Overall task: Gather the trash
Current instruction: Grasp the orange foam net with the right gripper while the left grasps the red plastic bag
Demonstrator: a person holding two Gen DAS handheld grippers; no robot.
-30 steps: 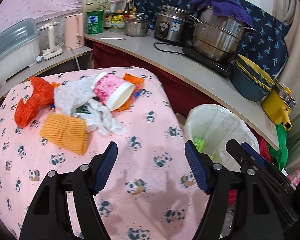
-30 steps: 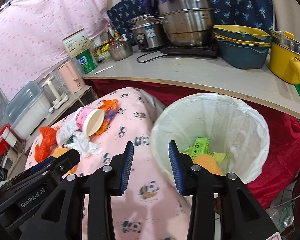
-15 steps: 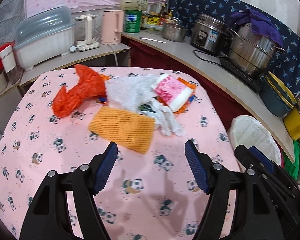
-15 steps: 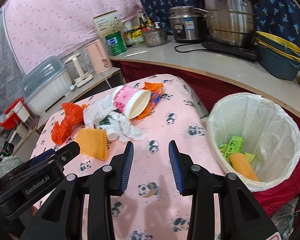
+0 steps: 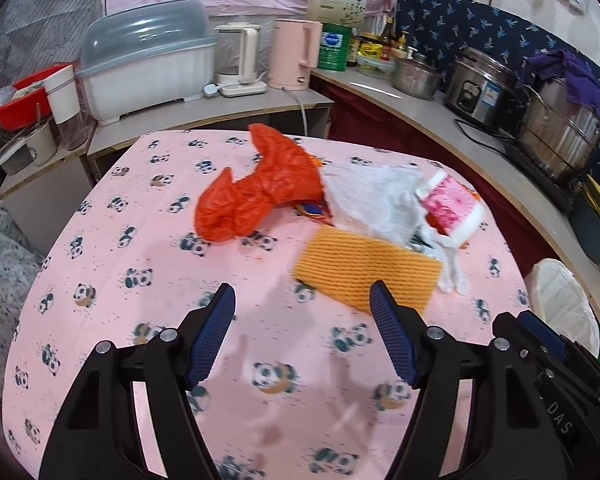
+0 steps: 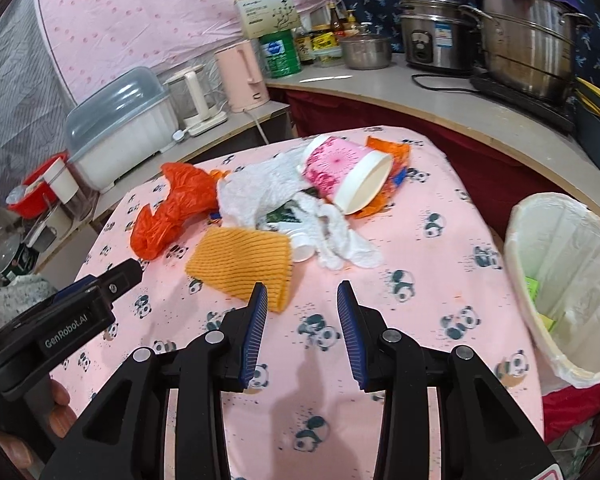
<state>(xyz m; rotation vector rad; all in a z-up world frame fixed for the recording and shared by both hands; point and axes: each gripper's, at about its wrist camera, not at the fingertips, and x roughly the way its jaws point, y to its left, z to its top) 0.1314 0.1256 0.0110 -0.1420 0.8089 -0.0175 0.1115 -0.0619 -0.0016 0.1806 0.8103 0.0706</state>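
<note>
Both empty: left gripper (image 5: 302, 318) wide, right gripper (image 6: 302, 312) narrower. Trash heap mid-table – orange foam net (image 6: 242, 262) nearest, red bag (image 6: 172, 208), white plastic (image 6: 260, 194), pink cup (image 6: 346, 174). We judge it all light and crushable – pinch the net's near edge, then into the bin (image 6: 580, 372).

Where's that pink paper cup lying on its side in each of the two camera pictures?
Left wrist view: the pink paper cup lies at the right, atop the white plastic bag.
Right wrist view: the pink paper cup lies upper centre, its open mouth facing the camera.
Shared landmark: the orange foam net, nearer the camera than the cup.
</note>
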